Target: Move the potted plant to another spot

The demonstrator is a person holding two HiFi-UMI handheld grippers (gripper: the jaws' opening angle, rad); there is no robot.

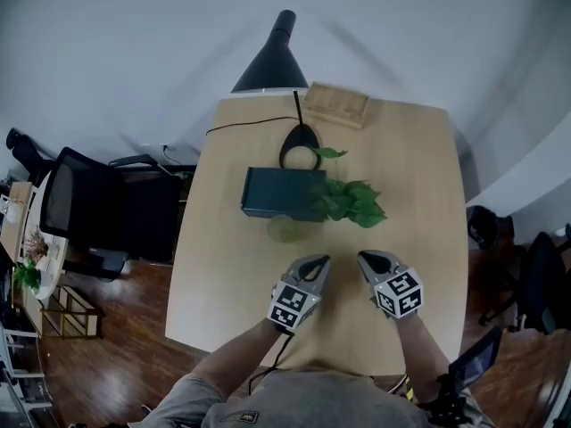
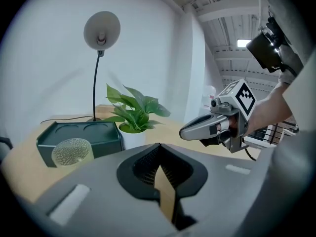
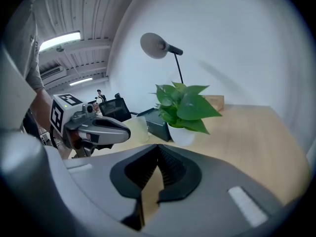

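The light wooden bench has rounded corners and carries everything. At its far edge stands a black desk lamp with a cone shade; its thin cord runs to the left over the bench top. Before the lamp base lies a dark green tray with two round hollows in its top.

The potted plant stands in the middle of the bench, just beside the right end of the tray, and some leaves reach over the tray's corner. It has broad, pointed, bright green leaves on short stems in a small, plain white pot.

The left hand-held gripper and the right hand-held gripper are above the near part of the bench, side by side and pointing at the plant, but apart from it. Both have their jaws closed together with nothing between them. Each carries a cube with black-and-white square marker patterns, the only print that shows.

A pale wooden block lies at the far edge, right of the lamp. A clear dimpled cup stands against the near side of the tray.
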